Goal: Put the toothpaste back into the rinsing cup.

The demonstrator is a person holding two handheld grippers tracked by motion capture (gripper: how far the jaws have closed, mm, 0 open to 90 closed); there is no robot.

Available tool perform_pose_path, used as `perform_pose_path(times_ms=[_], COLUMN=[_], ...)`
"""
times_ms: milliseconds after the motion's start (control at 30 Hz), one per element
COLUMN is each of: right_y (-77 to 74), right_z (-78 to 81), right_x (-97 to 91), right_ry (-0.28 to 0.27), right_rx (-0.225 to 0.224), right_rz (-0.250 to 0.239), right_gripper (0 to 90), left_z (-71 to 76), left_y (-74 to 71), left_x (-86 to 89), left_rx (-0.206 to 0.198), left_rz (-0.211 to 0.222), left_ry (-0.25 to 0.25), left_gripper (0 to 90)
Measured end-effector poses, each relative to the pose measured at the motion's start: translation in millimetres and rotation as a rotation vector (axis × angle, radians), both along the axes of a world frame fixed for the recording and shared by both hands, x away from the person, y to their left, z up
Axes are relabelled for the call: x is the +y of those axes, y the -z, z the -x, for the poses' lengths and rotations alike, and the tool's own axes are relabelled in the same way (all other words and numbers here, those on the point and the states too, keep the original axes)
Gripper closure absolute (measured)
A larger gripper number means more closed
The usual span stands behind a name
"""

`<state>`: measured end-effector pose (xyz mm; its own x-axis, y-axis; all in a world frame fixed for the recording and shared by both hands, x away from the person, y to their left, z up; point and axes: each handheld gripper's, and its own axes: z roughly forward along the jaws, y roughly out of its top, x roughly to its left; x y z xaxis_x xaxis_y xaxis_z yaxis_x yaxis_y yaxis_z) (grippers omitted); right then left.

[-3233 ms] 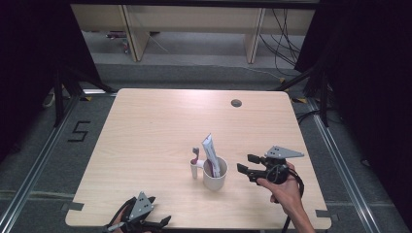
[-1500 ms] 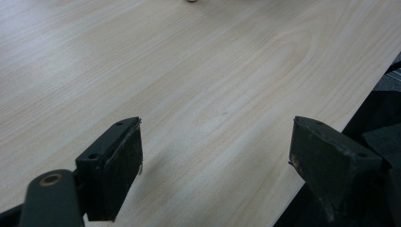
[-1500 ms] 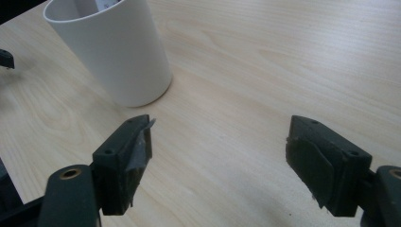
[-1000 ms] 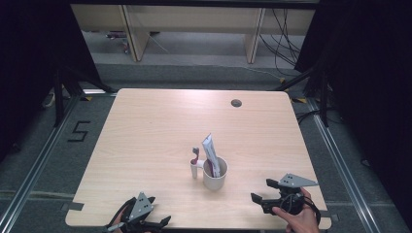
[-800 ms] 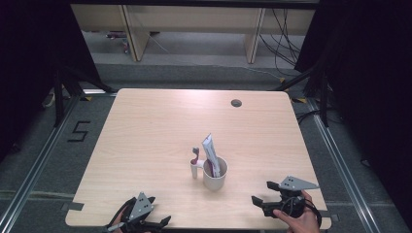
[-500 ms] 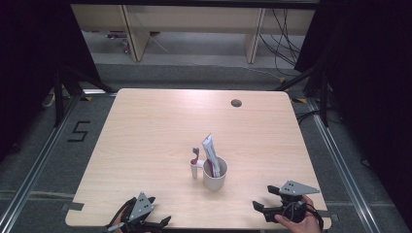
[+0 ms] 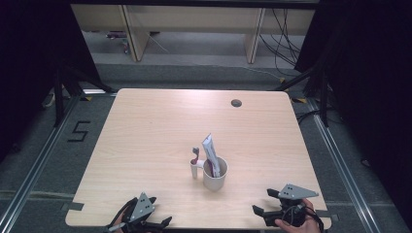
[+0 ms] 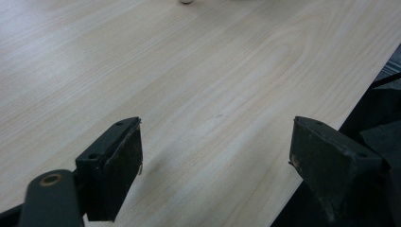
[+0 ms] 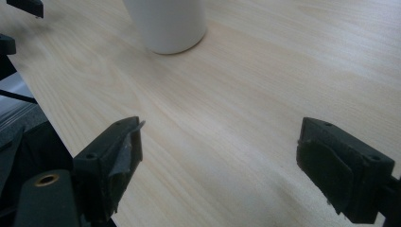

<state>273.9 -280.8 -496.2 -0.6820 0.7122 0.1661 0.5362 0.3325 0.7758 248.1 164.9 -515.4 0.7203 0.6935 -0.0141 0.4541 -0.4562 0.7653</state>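
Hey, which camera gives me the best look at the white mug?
The high view: the white mug stands whole near the table's middle, handle to its left, a tube standing in it. The right gripper view catches the mug's lower body at the top edge. The left gripper view has a small pale sliver at its top edge, too little to identify.

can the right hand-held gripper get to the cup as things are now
Probably yes. The right hand-held gripper sits open at the table's near edge with bare wood between it and the cup. The cup's base shows just ahead of its jaws in the right gripper view.

Wooden table (image 7: 160,131), white mug (image 7: 214,175) holding tube (image 7: 211,153), grommet hole (image 7: 236,103)
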Motion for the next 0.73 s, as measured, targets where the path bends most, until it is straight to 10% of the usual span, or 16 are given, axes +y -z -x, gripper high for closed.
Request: perform_pose_path(times_ms=[733], right_y=[0.8], right_z=[-0.9], right_x=[-0.1], right_ry=[0.005], right_rx=[-0.007], right_rz=[0.007], right_gripper=[16.1], left_z=[-0.2], left_y=[0.3], left_x=[0.0], left_rx=[0.000], left_rz=[-0.001], left_ry=[0.000], left_gripper=[17.5])
